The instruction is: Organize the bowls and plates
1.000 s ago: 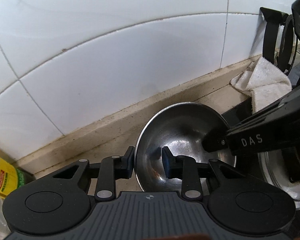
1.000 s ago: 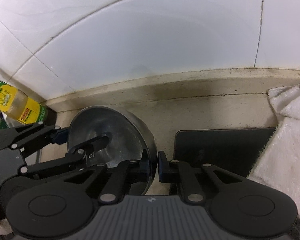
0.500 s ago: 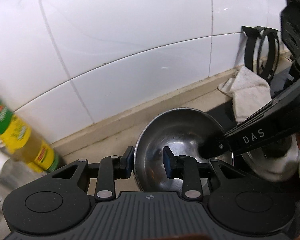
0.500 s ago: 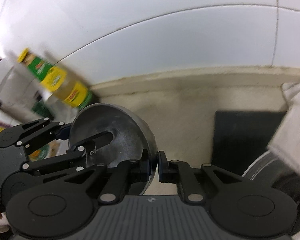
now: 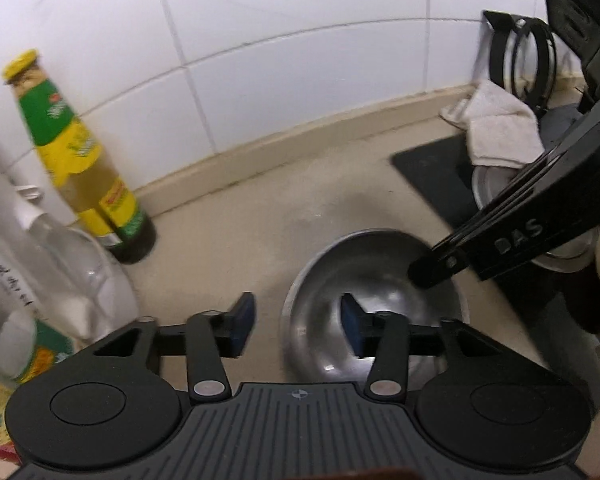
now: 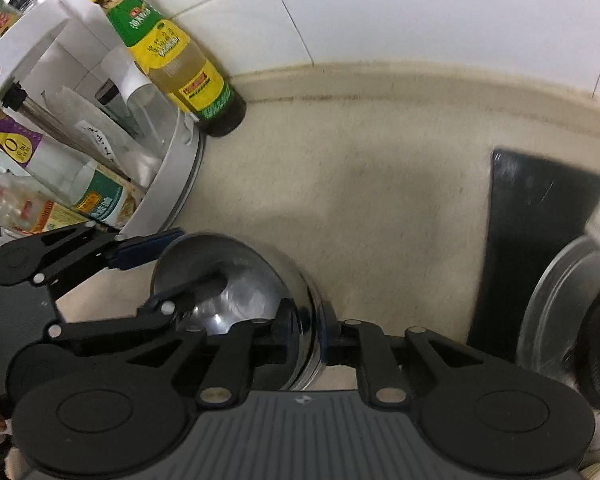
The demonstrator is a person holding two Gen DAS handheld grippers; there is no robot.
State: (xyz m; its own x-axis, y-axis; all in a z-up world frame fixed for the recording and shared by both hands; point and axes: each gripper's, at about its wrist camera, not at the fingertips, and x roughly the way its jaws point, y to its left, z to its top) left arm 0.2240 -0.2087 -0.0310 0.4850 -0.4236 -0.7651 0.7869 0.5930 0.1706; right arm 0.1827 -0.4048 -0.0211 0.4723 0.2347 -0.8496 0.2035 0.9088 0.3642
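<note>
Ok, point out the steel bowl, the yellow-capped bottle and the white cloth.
steel bowl (image 5: pixel 380 272): left wrist view, inner wall.
yellow-capped bottle (image 6: pixel 172 52): right wrist view, yellow label.
white cloth (image 5: pixel 500 128): left wrist view, folded middle.

A wall of glossy white square tiles (image 5: pixel 284 92) with thin grey grout lines rises behind a beige, speckled stone counter (image 6: pixel 340 184). A raised beige lip with dark grime along its seam (image 6: pixel 380 80) joins the two. Even light gives the tiles a soft sheen and leaves faint shadows on the counter.

A green-and-yellow bottle (image 5: pixel 80 160) stands by the tiled wall (image 5: pixel 280 60); a white cloth (image 5: pixel 500 132) overlaps a black mat (image 5: pixel 432 172).
</note>
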